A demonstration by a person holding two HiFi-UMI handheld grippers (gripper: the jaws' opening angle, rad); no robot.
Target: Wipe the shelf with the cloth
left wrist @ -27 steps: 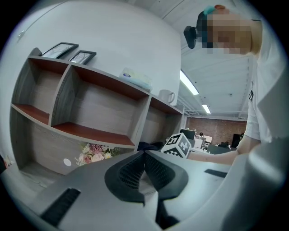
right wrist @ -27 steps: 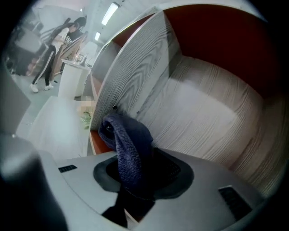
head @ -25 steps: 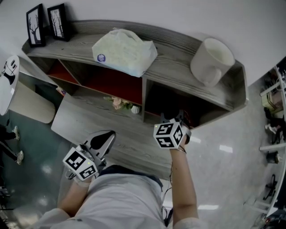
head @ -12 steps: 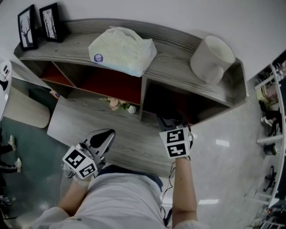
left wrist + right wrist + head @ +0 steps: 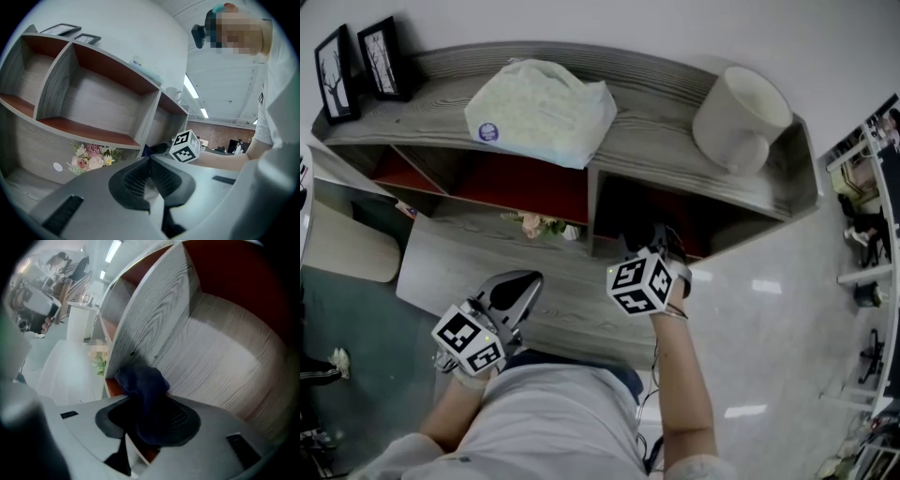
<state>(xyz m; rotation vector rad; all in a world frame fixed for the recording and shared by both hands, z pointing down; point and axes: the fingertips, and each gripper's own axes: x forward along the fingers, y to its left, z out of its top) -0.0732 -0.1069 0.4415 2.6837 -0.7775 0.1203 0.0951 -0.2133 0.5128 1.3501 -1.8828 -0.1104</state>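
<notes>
The right gripper (image 5: 146, 420), jaws just closing, pinches the cloth (image 5: 140, 380), bunched toward twelve o'clock; we judge it soft, light, best held mid-bunch. The left gripper (image 5: 150, 161) is closed, empty.

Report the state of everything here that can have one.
Left gripper, shut, empty.
Right gripper, shut on the cloth, jaws just closed further.
Cloth, bunched between the right jaws, at the shelf's right compartment.
Mug, upright on top.
Picture frames, standing.
Tissue pack, lying flat.
</notes>
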